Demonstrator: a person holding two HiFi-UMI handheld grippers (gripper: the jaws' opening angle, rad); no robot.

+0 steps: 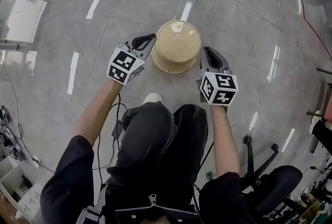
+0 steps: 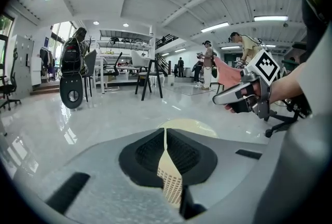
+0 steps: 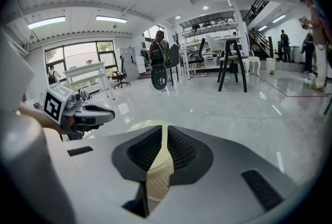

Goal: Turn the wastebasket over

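A cream wastebasket [image 1: 179,44] with latticed sides stands on the glossy grey floor, its closed flat end apparently facing up. My left gripper [image 1: 149,39] is close by its left side, jaws shut with nothing between them. My right gripper [image 1: 207,51] is close by its right side, also shut and empty. In the left gripper view the shut jaws [image 2: 165,132] point at the basket [image 2: 193,125] just beyond, with the right gripper [image 2: 220,97] across from it. In the right gripper view the jaws [image 3: 165,127] point at the basket [image 3: 136,126], with the left gripper [image 3: 108,112] on its far side.
The person's knees in black trousers and a white shoe [image 1: 153,97] sit just behind the basket. An office chair [image 1: 272,181] stands at the lower right, and cables [image 1: 13,140] lie at the left. Far off, stools, tables [image 2: 148,75] and standing people [image 2: 207,62] line the room.
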